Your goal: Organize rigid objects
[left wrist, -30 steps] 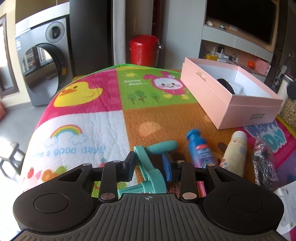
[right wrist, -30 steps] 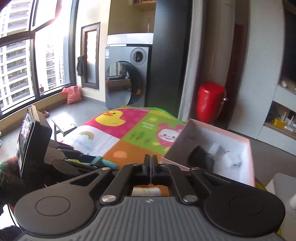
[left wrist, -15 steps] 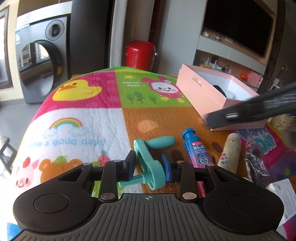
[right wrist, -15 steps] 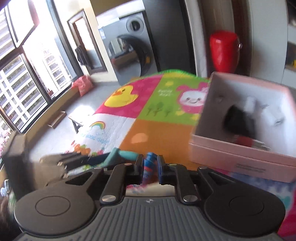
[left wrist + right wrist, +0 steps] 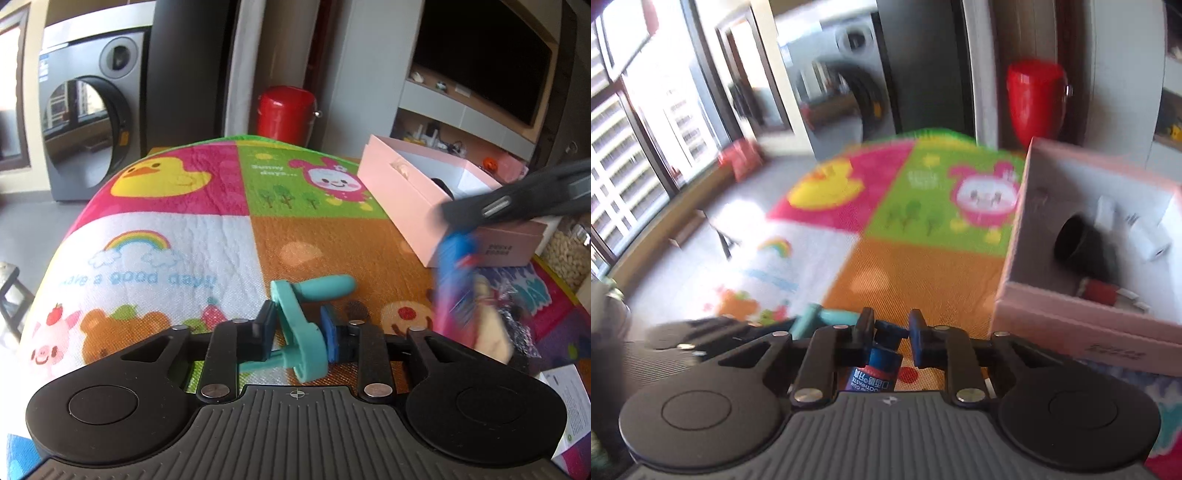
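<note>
Two grippers at work over the cartoon play mat (image 5: 177,236), each with one item between its jaws.

Left gripper (image 5: 297,332): jaws have just been closing and now pinch the teal hand-crank piece (image 5: 301,332) at its flat arm; the crank's rounded handle reaches out ahead of the fingertips over the mat's orange square, its thin shaft pointing back toward the left finger. Right gripper (image 5: 888,328): jaws narrowly parted, blue toothpaste tube (image 5: 877,363) between them with its cap at the fingertips; the left pad (image 5: 864,328) touches the cap, the right one shows a gap, so a firm pinch cannot be confirmed. Tube is blurred in the left wrist view. Pink box (image 5: 1082,321) sits open on the mat's right side, just beyond the right gripper, with dark and white items inside.
</note>
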`<state>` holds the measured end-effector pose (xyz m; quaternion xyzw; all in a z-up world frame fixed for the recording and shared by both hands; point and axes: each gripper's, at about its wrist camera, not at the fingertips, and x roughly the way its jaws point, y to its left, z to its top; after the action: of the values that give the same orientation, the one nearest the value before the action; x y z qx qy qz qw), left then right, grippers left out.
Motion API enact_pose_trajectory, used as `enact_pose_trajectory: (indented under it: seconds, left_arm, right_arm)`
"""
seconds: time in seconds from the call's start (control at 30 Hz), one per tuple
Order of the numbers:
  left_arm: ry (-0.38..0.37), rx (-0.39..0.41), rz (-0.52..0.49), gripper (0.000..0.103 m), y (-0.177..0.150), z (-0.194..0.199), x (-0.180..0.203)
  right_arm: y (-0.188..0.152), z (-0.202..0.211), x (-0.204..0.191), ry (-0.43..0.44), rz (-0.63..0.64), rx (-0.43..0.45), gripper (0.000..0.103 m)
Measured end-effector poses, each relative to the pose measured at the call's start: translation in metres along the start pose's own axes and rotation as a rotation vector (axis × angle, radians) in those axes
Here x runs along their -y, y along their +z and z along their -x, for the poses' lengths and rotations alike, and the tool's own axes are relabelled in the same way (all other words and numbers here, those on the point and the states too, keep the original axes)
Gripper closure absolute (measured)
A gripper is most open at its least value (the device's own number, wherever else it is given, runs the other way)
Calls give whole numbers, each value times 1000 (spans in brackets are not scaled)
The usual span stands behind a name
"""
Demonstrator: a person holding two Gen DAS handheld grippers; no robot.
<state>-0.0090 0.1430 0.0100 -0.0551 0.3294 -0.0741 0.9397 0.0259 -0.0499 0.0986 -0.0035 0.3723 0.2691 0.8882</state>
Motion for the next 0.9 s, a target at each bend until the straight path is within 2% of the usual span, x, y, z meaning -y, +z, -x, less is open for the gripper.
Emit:
enact_pose_trajectory:
  seconds: [0.07, 0.2, 0.3, 0.5, 0.63, 0.77, 0.9]
  left_arm:
    - [0, 6, 7, 78, -1, 1, -2]
    - [-16, 25, 49, 87, -2, 5, -9]
    - [7, 59, 7, 88, -3, 13, -2]
    - [-16, 81, -138, 88, -13, 34, 24]
    - [-73, 95, -120, 88, -13, 50, 28]
    - [-149, 174, -140, 88, 12, 73, 47]
    - [-231, 266, -182, 88, 62, 80, 78]
  right_arm:
    - [-3, 30, -2, -28, 33, 89, 84]
    - [-6, 74, 1, -38, 60, 199, 84]
    - [-6, 97, 6, -57, 67, 260, 84]
    - [-14, 135, 35, -150, 29, 338, 84]
    - [-26, 154, 61, -228, -18, 356, 84]
    - [-36, 175, 84, -287, -52, 384, 84]
    - [-33, 193, 102, -334, -75, 432, 84]
